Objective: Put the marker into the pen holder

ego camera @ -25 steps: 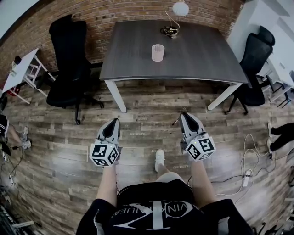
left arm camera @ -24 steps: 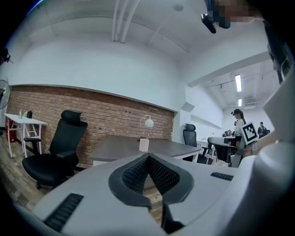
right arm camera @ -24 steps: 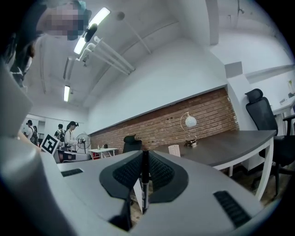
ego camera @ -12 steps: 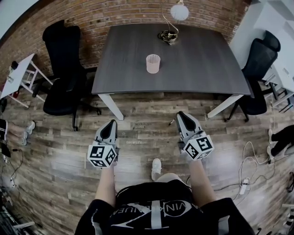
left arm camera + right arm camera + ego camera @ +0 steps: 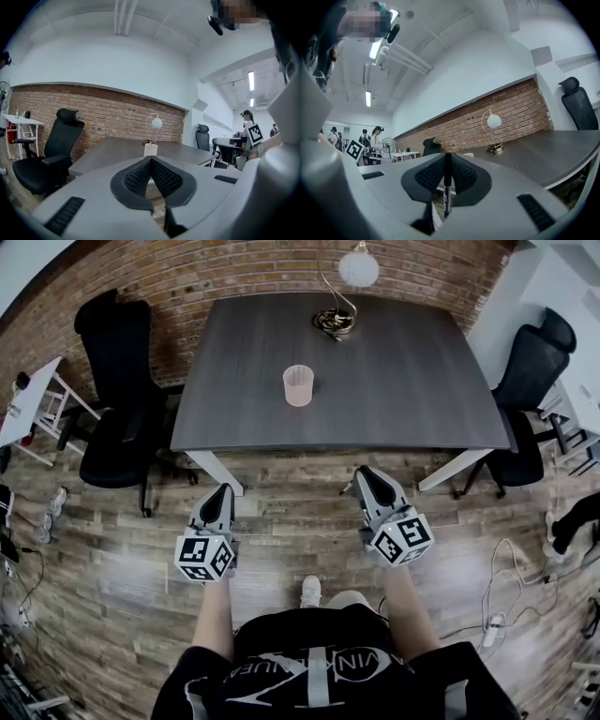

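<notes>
A pale mesh pen holder [image 5: 298, 385] stands upright near the middle of the dark grey table [image 5: 403, 381]; in the left gripper view the pen holder [image 5: 150, 149] shows just beyond the jaw tips. My right gripper [image 5: 360, 476] hovers over the wooden floor short of the table's front edge, shut on a black marker [image 5: 447, 185] that stands upright between its pads. The marker's end [image 5: 348, 488] pokes out to the left of the jaws in the head view. My left gripper [image 5: 219, 495] is level beside it, also short of the table, shut with nothing between its jaws [image 5: 151, 160].
A desk lamp [image 5: 337, 296] with a round white shade stands at the table's far edge by the brick wall. Black office chairs stand at the left [image 5: 117, 399] and at the right [image 5: 530, 381]. Cables [image 5: 497, 615] lie on the floor at right. People stand far off.
Both grippers have moved forward toward the table together with the person. The table and pen holder sit nearer in the head view. The marker stays in the right gripper.
</notes>
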{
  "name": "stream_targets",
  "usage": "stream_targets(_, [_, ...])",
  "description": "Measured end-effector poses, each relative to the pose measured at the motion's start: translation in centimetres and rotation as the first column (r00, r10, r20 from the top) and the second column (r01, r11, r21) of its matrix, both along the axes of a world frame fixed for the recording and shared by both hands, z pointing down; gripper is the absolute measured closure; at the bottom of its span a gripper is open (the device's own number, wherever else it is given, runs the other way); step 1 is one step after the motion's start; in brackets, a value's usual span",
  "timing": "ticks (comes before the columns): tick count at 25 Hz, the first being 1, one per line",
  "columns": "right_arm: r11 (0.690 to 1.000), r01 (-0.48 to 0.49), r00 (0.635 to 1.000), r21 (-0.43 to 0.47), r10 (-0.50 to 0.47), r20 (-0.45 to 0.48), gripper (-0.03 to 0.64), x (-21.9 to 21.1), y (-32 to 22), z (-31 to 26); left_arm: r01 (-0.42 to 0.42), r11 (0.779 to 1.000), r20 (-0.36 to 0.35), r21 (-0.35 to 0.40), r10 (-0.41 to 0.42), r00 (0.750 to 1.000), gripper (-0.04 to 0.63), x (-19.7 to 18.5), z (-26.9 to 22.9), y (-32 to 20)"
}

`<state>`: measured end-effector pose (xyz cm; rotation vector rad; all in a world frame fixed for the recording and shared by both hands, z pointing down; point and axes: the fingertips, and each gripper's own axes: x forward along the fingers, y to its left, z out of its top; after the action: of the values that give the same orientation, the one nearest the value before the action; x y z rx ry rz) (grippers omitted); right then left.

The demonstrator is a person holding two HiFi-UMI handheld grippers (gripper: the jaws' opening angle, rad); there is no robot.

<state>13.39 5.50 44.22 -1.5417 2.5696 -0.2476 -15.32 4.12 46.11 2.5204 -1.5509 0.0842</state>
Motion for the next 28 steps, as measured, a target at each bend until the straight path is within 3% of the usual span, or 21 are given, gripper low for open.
stream_targets(6, [1.0, -0.004, 0.999, -0.013, 0.005, 0.033, 0.566, 1.3, -1.1, 0.6, -0.018, 1.0, -0.002, -0.011, 0.018, 1.0, 0.583, 2.0, 0.8, -0.9])
stream_targets(15, [0.999, -0.02, 0.996, -0.051, 0.024, 0.09, 0.566, 1.7, -2.5, 2.2, -0.003, 0.999, -0.001, -0.044, 0.003, 1.0, 0.583, 1.6, 2.6, -1.5])
stream_targets(28, [0.999, 0.007, 0.997, -0.032, -0.004, 0.078, 0.566, 1.3, -10.9, 0.8, -0.033, 0.999, -0.02, -0.026, 0.033, 0.999, 0.583, 3.4, 2.6, -10.4])
